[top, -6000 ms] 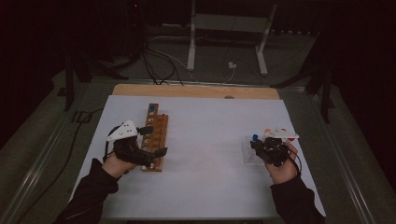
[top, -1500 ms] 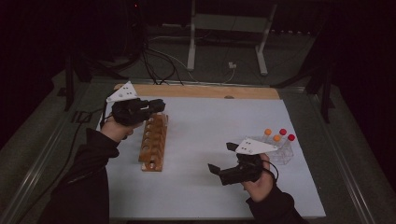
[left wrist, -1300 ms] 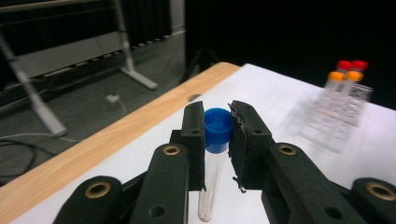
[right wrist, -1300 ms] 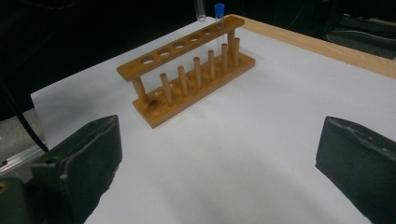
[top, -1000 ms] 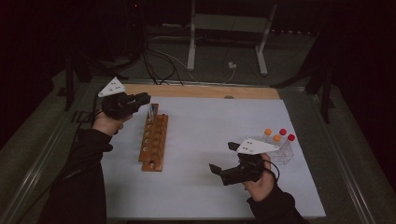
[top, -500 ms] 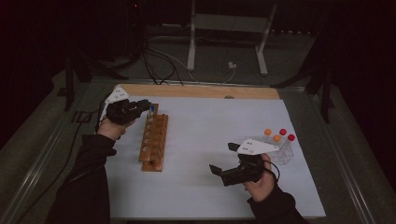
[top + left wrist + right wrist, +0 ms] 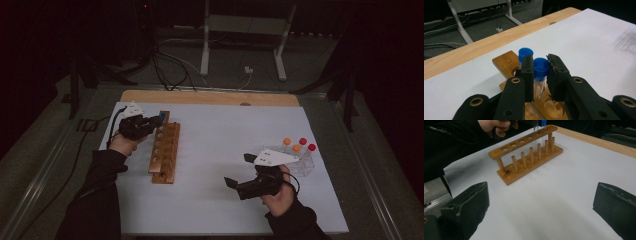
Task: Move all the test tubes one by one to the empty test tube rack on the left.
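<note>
From the high view, the left gripper (image 7: 150, 122) was at the far end of the wooden rack (image 7: 165, 152), which stood on the white table cover (image 7: 225, 150). A small blue spot showed at its tip. The right gripper (image 7: 239, 186) was held near the front of the table, well apart from the rack, with its jaws wide apart and nothing between them. Behind it stood a clear holder (image 7: 300, 160) with orange and red capped tubes (image 7: 298, 146).

In the left gripper view, the two black jaws were clamped on a blue-capped tube (image 7: 540, 68), pressing it at the cap from both sides. The tube was upright, and its clear body went down toward a hole of the rack (image 7: 511, 65). A second blue-capped tube (image 7: 525, 54) stood just behind it, in the next hole toward the end.

In the right gripper view, the jaws stood far apart over the bare cover. The rack (image 7: 529, 157) lay ahead, and the person's hand (image 7: 496, 126) was at its far end.
</note>
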